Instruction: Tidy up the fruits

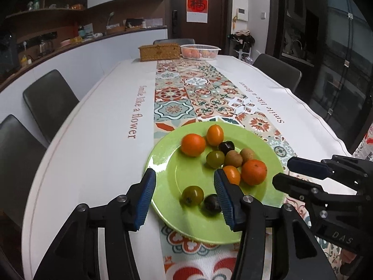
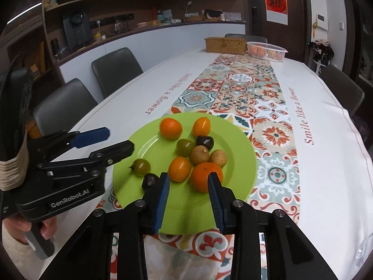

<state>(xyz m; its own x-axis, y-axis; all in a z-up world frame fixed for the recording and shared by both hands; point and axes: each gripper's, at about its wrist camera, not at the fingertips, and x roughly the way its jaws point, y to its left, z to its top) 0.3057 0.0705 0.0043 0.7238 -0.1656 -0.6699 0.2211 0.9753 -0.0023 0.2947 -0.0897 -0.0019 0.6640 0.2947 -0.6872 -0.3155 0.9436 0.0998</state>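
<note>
My left gripper (image 1: 184, 196) is matte black with ribbed blue pads (image 1: 145, 200) and silver screws. My right gripper (image 2: 188, 200) matches it, marked "DAS"; the left reads "GenRobot.AI", with bare fingers at seven o'clock.

Small orange fruit (image 1: 232, 174) half hidden behind left gripper's right finger (image 1: 224, 198). Dark fruit (image 1: 211, 204) beside it partly covered by same finger. Green plate (image 2: 130, 175) near rim hidden under right gripper's fingers (image 2: 162, 198). Contents of white basket (image 1: 200, 51), far beyond plate, too small to identify. Counter clutter blurred.
</note>
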